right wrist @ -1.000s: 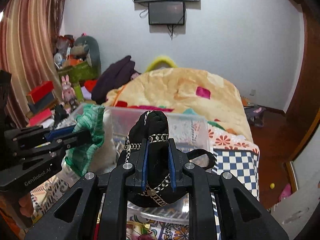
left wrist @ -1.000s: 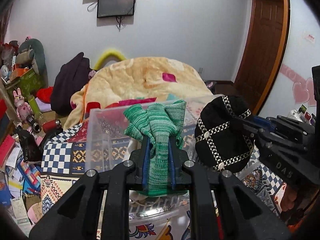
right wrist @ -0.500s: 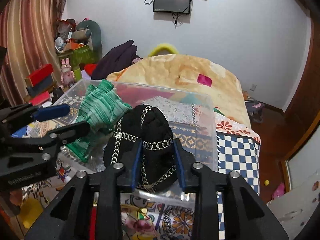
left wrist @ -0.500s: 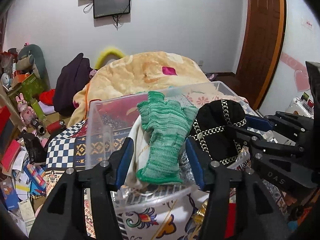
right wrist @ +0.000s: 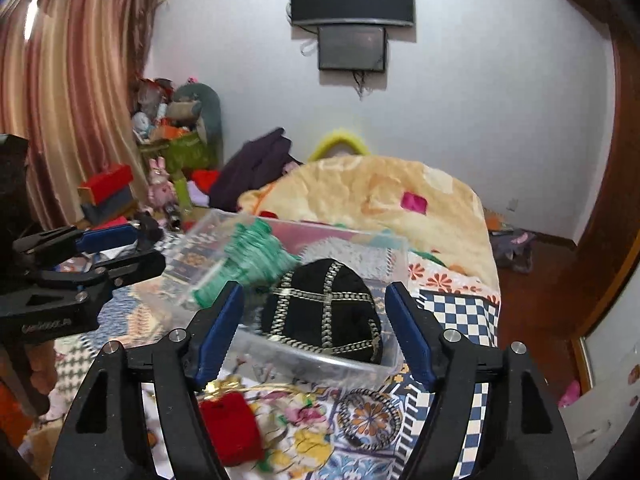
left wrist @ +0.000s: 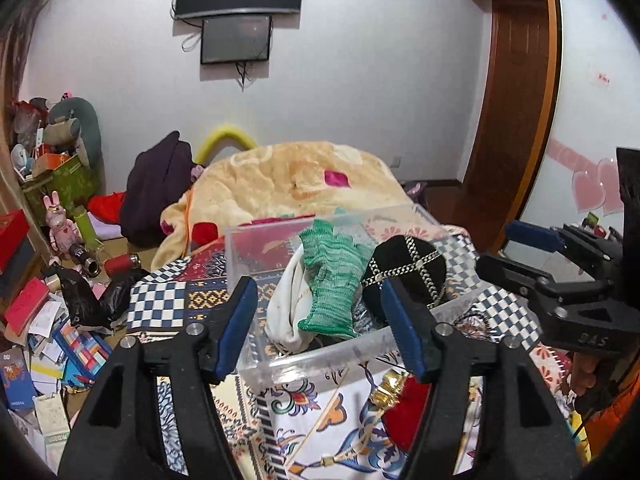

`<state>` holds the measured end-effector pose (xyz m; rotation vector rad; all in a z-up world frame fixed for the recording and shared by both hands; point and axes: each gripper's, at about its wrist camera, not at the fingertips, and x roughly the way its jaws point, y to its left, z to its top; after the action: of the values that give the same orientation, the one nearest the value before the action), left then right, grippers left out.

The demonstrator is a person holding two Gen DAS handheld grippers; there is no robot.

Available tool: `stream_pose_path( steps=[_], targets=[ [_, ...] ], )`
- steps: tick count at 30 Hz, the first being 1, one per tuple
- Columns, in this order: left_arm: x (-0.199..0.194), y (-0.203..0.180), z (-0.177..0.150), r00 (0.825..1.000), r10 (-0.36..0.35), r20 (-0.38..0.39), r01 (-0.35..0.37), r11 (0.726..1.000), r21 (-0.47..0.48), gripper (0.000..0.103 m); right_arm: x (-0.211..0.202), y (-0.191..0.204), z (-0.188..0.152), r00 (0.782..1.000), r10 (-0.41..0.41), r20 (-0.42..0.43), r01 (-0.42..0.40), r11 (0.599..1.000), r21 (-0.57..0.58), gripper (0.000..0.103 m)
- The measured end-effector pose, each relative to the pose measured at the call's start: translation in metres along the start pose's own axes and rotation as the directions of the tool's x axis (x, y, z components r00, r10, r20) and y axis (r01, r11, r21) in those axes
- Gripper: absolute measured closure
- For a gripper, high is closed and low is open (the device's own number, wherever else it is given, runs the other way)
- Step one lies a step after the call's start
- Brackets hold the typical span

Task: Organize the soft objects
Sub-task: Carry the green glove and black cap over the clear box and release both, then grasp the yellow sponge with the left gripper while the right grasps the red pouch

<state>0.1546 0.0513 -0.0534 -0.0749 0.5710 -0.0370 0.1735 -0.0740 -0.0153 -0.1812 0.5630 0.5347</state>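
Observation:
A green knit cloth (left wrist: 332, 280) lies in a clear plastic bin (left wrist: 312, 356) on the bed, leaning on a white cloth (left wrist: 286, 312). A black cap with silver chain trim (left wrist: 408, 272) lies beside it in the bin, also in the right wrist view (right wrist: 324, 312). My left gripper (left wrist: 320, 324) is open and empty, just in front of the bin. My right gripper (right wrist: 314, 328) is open and empty, in front of the cap. The green cloth (right wrist: 248, 260) looks blurred in the right wrist view.
The bin stands on a patterned bed cover (left wrist: 320, 432). A red pouch with gold trim (right wrist: 230, 428) lies in front of the bin. A yellow blanket (left wrist: 288, 184) is heaped behind. Cluttered boxes and toys (left wrist: 52, 264) fill the floor at left. A wooden door (left wrist: 516, 100) is right.
Both grippers opened and let go: the green cloth and the black cap dropped into the bin. Both grippers have drawn back a little from the bin.

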Motion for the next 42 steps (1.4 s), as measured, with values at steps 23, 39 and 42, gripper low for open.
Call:
stream_pose_path(
  steps=[23, 39, 42],
  targets=[
    [-0.016, 0.012, -0.09, 0.985, -0.011, -0.171, 0.0, 0.998, -0.063, 0.027, 0.009, 0.036, -0.067, 0.98, 0.134, -0.147, -0.133, 0.991, 0.018, 0.026],
    [0.001, 0.014, -0.142, 0.952, -0.103, -0.287, 0.071, 0.99, -0.121, 0.067, 0.043, 0.046, -0.099, 0.936, 0.198, -0.292, -0.188, 0.98, 0.062, 0.055],
    [0.0, 0.013, -0.142, 0.956, -0.098, -0.277, 0.068, 0.991, -0.117, 0.07, 0.047, 0.049, -0.102, 0.935, 0.178, -0.308, -0.172, 0.984, 0.045, 0.077]
  ],
)
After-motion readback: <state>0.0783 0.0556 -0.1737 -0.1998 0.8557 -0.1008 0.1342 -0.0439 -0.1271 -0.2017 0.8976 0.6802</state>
